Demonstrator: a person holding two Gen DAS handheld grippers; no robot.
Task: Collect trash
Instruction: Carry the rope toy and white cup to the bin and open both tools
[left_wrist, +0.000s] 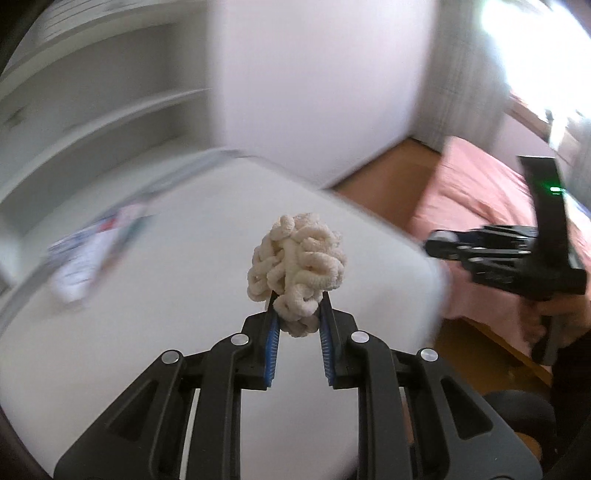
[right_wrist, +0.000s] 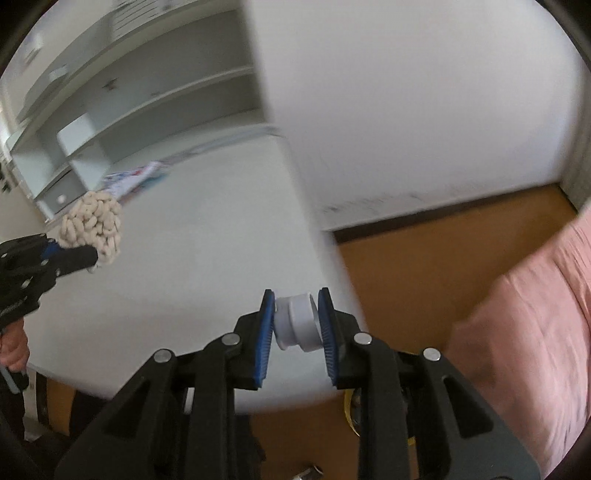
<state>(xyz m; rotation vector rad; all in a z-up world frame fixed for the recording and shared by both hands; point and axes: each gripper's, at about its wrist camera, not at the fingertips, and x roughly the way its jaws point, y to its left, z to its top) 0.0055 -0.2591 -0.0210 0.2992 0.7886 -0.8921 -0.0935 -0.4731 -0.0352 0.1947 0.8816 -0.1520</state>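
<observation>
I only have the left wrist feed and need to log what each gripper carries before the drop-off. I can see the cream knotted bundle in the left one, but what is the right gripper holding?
Observer: The right gripper is shut on a small white plastic cap, pinched between its blue pads.
Operator: Is the cap over the desk or past its edge?
Observer: It sits in front of the white desk's near corner, with wooden floor just to its right.
Operator: Anything left on the desk?
Observer: A printed leaflet lies near the shelf unit, beyond the left gripper and its cream bundle.
</observation>
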